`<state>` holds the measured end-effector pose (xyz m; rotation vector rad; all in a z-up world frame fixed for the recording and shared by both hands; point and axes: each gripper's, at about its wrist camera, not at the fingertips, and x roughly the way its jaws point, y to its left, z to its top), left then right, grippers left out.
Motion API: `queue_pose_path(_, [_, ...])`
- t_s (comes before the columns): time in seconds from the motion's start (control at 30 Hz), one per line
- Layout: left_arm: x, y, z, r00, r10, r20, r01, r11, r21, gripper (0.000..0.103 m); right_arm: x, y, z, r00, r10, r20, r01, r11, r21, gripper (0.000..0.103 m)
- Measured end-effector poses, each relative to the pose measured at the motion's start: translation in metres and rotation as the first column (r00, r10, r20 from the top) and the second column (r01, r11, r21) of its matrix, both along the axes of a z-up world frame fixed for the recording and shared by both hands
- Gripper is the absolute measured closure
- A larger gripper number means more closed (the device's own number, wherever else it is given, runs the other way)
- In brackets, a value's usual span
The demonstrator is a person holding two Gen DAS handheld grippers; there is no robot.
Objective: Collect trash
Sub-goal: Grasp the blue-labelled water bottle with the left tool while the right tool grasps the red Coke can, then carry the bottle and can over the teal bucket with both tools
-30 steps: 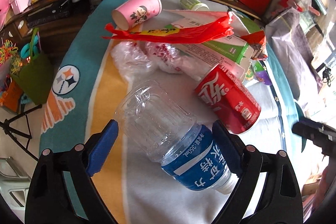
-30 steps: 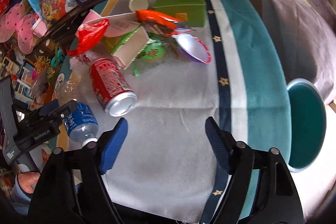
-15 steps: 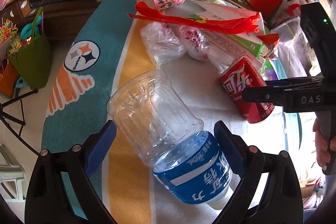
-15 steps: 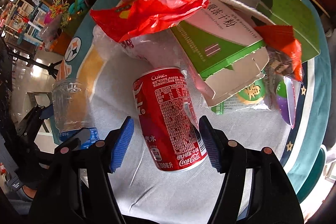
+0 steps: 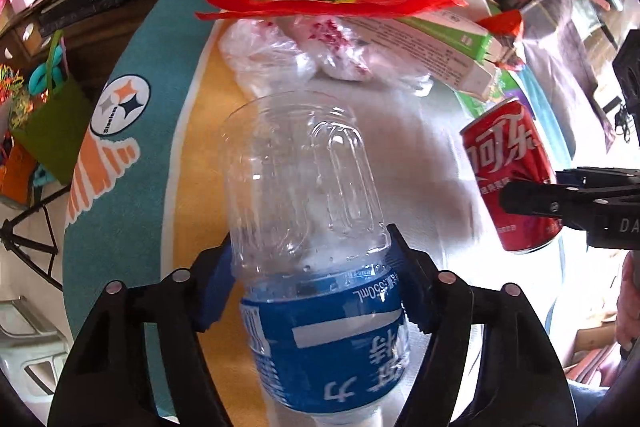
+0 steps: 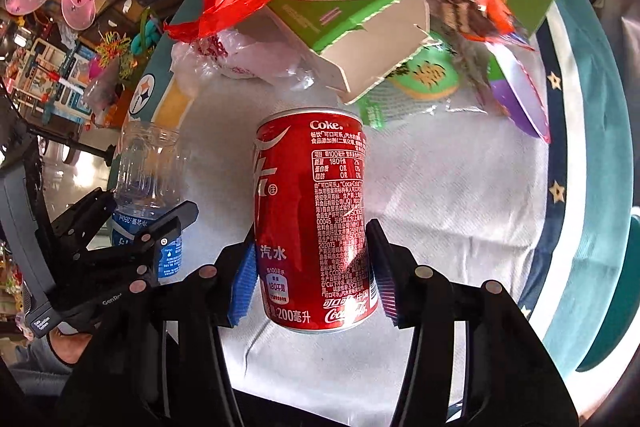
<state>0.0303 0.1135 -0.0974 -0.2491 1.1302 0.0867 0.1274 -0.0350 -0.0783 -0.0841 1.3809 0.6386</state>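
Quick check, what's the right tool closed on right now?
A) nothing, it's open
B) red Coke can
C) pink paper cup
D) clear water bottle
B: in the right wrist view the right tool has its blue pads pressed on both sides of the red Coke can; the clear water bottle sits in the left tool.

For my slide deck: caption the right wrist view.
Right claw shut on a red Coke can, trash pile beyond; left claw grips a water bottle.

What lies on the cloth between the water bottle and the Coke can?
Only bare white cloth separates the water bottle and Coke can, shown in the right wrist view.
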Motion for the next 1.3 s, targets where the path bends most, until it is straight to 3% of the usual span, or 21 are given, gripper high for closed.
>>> queue_pose_path(0.37, [0.001, -0.054, 0.04, 0.989, -0.131, 0.07, 0.126, 0.989, 0.078, 0.034, -0.01, -0.093, 0.019, 0.983, -0.181, 0.014, 0.178, 0.974, 0.142, 0.054])
queue_pose_path(0.63, [0.022, -0.119, 0.062, 0.947, -0.307, 0.092, 0.299, 0.95, 0.091, 0.034, -0.017, -0.175, 0.025, 0.932, -0.362, 0.022, 0.349, 0.912, 0.214, 0.054])
queue_pose_path(0.8, [0.048, -0.177, 0.07, 0.891, -0.446, 0.086, 0.44, 0.894, 0.082, 0.034, -0.019, -0.24, 0.027, 0.874, -0.486, 0.032, 0.465, 0.852, 0.241, 0.054])
queue_pose_path(0.9, [0.062, -0.217, 0.07, 0.847, -0.524, 0.09, 0.517, 0.852, 0.088, 0.034, -0.017, -0.286, 0.022, 0.814, -0.58, 0.038, 0.557, 0.797, 0.232, 0.054])
queue_pose_path(1.13, [0.104, -0.314, 0.061, 0.726, -0.685, 0.069, 0.683, 0.729, 0.046, 0.034, -0.018, -0.374, -0.003, 0.675, -0.738, 0.009, 0.728, 0.668, 0.158, 0.054])
queue_pose_path(1.3, [0.125, -0.387, 0.047, 0.648, -0.759, 0.06, 0.76, 0.65, 0.001, 0.034, -0.03, -0.415, -0.016, 0.611, -0.792, -0.017, 0.784, 0.602, 0.151, 0.054])
